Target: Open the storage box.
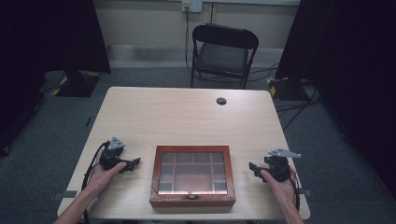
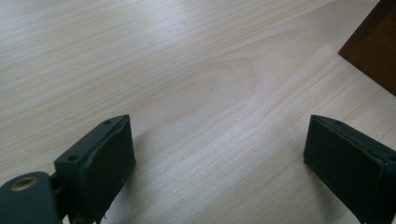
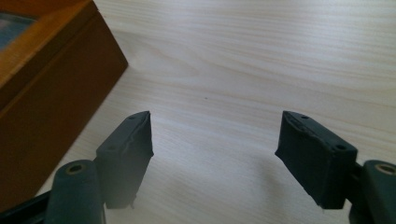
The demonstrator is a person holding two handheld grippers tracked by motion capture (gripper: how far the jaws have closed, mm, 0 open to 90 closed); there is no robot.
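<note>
Box (image 1: pixel 192 176) sits closed at the near middle of the table (image 1: pixel 187 112) in the high view, glass lid down, a small clasp at its near edge. We hold the left gripper (image 1: pixel 132 163) just off its left side and the right gripper (image 1: pixel 254 168) just off its right side; neither touches it. We read no brand or writing on the box, the table or the chair (image 1: pixel 223 51) beyond.

In the left gripper view the jaws stand wide over bare table, nothing between them, and a corner of the box (image 2: pixel 373 51) shows at the upper right. If we push in from this side alone, we judge the box could slide or turn on the smooth wood. No label shows.

In the right gripper view the jaws also stand wide and empty, the box wall (image 3: pixel 51 102) close at the left. The clasp is small, so a gripper could slip off it, and a lid lifted off-centre might tip the box or drop back. No writing can be read.
</note>
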